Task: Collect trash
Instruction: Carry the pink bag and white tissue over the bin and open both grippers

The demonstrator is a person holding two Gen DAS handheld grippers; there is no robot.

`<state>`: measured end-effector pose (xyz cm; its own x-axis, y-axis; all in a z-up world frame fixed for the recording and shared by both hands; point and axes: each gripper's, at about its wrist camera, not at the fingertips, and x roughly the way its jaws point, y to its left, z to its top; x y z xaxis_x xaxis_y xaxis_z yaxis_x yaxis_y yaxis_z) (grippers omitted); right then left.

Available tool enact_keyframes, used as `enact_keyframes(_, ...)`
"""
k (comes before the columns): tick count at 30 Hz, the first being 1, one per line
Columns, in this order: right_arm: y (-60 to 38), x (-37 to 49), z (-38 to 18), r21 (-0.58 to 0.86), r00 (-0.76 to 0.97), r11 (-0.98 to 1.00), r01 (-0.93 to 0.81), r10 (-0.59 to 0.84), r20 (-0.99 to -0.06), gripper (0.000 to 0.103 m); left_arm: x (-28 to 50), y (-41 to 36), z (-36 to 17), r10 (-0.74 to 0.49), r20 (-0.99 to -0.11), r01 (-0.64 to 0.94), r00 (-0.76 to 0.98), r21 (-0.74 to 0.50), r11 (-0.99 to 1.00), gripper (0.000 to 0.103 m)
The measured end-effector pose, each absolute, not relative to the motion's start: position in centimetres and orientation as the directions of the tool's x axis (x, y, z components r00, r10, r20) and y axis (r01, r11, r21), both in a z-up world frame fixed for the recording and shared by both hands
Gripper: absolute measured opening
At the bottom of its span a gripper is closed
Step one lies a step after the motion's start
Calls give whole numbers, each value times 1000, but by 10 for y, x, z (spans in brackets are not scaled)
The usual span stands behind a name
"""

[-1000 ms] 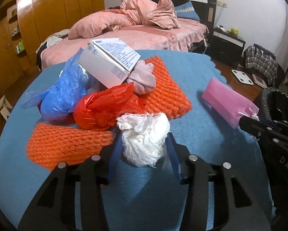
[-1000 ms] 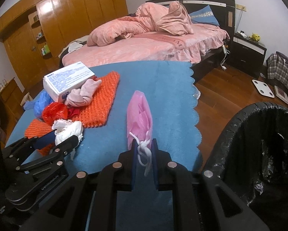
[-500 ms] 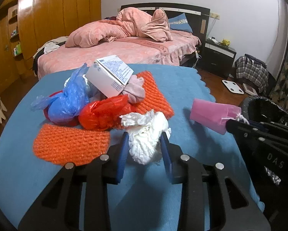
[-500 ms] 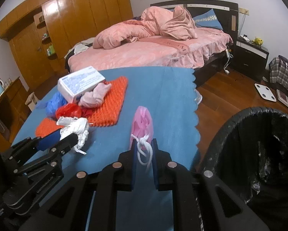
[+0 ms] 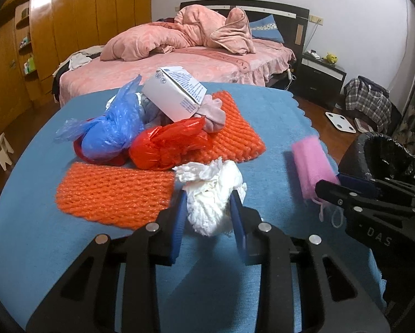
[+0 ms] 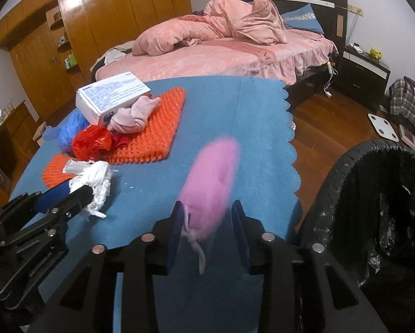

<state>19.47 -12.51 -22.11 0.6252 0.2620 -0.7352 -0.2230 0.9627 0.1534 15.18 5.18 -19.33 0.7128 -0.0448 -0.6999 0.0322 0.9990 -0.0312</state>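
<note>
As the right gripper (image 6: 207,233) spread, the pink bag (image 6: 210,186) blurred loose between its jaws, above the table beside the bin (image 6: 373,194) | risk: it missed the bin | left gripper (image 5: 208,216) pinched the white wad (image 5: 211,194); loose plastic might slip.

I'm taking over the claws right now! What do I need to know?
Left claw: shut on the white wad, over the blue cloth.
Right claw: has just been opening; the pink pouch sits blurred between its jaws, apparently let go.
Done: nothing seen landing in the black bin yet.
Left: pouch, wad, red bag, blue bag, orange nets, box.
</note>
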Motion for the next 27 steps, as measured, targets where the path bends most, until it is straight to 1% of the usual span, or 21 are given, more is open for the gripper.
enact_keyframes(2, -124, 198, -223, 150, 618, 963, -225, 260, -742, 35, 152, 52, -193, -47, -701, 33, 712, -32, 999, 30)
enact_keyframes(3, -125, 198, -222, 154, 617, 962, -227, 264, -741, 28, 152, 52, -192, -47, -701, 34, 712, -32, 999, 30)
enact_keyframes(4, -124, 198, -222, 156, 614, 960, -234, 270, -742, 19, 151, 52, -192, -48, -699, 36, 714, -31, 999, 30)
enact_keyframes(7, -123, 195, -218, 153, 617, 954, -258, 285, -734, 8, 150, 51, -189, -48, -696, 39, 716, -28, 999, 30)
enact_keyframes(11, -124, 189, -208, 161, 630, 950, -268, 299, -717, 5, 147, 48, -186, -50, -692, 45, 720, -25, 999, 30)
enact_keyframes(17, -137, 177, -186, 174, 662, 948, -267, 312, -681, 5, 141, 38, -174, -65, -675, 67, 735, -23, 997, 30)
enact_keyframes(27, -194, 144, -145, 180, 747, 963, -199, 267, -609, 5, 131, -2, -152, -134, -642, 152, 755, -28, 988, 30)
